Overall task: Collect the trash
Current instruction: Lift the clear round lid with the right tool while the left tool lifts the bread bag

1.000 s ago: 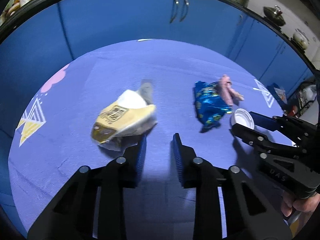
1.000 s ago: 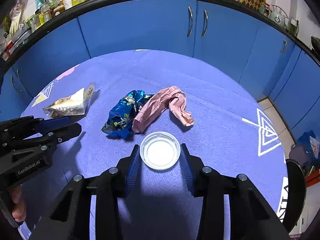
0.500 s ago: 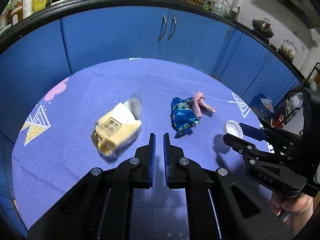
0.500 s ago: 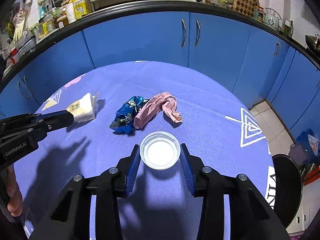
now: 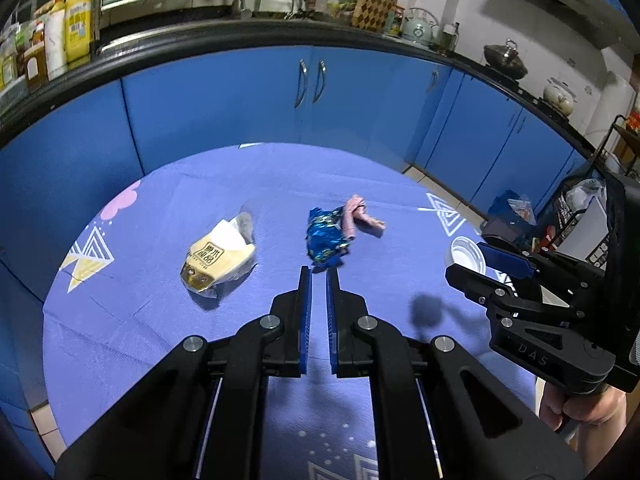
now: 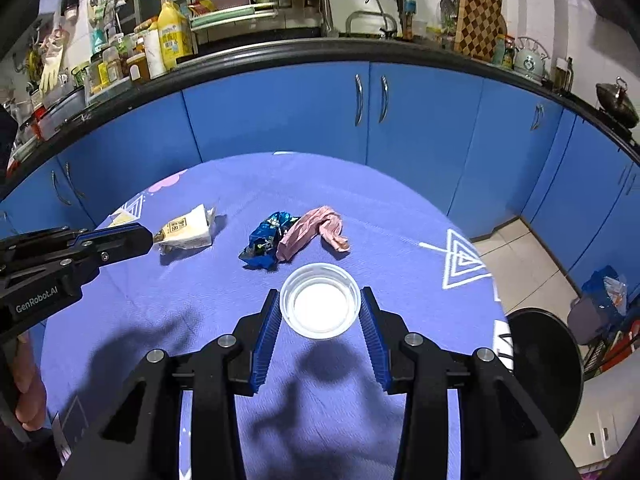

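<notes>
A yellow-and-white snack bag lies on the purple tablecloth, with a crumpled blue wrapper and a pink wrapper to its right. My left gripper is shut and empty, raised above the cloth near the blue wrapper. My right gripper is shut on a white plastic cup, held above the table. The yellow bag, blue wrapper and pink wrapper lie beyond the cup. The cup also shows in the left wrist view.
Blue cabinets curve behind the table under a cluttered counter. A black round stool stands at the table's right. Bags and clutter sit on the floor at far right.
My left gripper closed from open to shut and rose away from the yellow bag. My right gripper lifted higher with the cup still in it.
</notes>
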The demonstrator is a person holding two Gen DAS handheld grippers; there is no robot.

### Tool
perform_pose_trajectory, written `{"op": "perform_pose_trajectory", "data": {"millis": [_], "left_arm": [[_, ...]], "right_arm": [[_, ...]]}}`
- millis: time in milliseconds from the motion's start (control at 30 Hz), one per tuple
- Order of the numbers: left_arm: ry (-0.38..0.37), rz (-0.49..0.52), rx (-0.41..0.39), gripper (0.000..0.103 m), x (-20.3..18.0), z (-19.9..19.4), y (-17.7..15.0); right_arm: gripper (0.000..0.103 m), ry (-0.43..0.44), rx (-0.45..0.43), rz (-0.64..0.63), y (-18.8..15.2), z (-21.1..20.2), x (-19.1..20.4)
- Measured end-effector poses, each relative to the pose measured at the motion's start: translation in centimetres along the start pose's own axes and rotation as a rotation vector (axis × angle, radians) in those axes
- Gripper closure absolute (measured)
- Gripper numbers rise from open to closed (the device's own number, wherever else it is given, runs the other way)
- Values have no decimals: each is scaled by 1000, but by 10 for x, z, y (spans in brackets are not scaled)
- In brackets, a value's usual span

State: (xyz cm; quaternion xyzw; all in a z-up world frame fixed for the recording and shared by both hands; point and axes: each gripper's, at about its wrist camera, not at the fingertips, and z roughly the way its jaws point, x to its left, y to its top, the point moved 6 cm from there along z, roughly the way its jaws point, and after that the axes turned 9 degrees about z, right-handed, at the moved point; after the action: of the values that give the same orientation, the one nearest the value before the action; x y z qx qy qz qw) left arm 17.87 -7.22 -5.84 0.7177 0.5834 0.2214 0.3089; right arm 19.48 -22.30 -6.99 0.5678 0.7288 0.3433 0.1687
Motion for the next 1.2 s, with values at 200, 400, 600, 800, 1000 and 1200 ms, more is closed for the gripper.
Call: {"op": "perform_pose_trajectory", "data": {"millis": [200,400,600,800,1000,1200], "left_arm": [[-9,33,-27,95,-19,-13,9],[-30,72,-34,95,-43,-16,15],[-62,104,-28,95,-67,-12,20],[-75,127,-20,95,-81,-7,21],[77,96,24,93,-52,9,17],[121,-76,87,27,27,24,-2]], "right_arm": [[64,-4,-40,18,1,-23,-14],[64,-5,-62,43,-1,-36,-31],[64,-7,-77,75,-4,-45,-51],[64,-10,-78,99,-7,-49,-66],[64,-11,-68,83,-8,-45,-60],[64,1,-45,56,-5,-28,-43]]}}
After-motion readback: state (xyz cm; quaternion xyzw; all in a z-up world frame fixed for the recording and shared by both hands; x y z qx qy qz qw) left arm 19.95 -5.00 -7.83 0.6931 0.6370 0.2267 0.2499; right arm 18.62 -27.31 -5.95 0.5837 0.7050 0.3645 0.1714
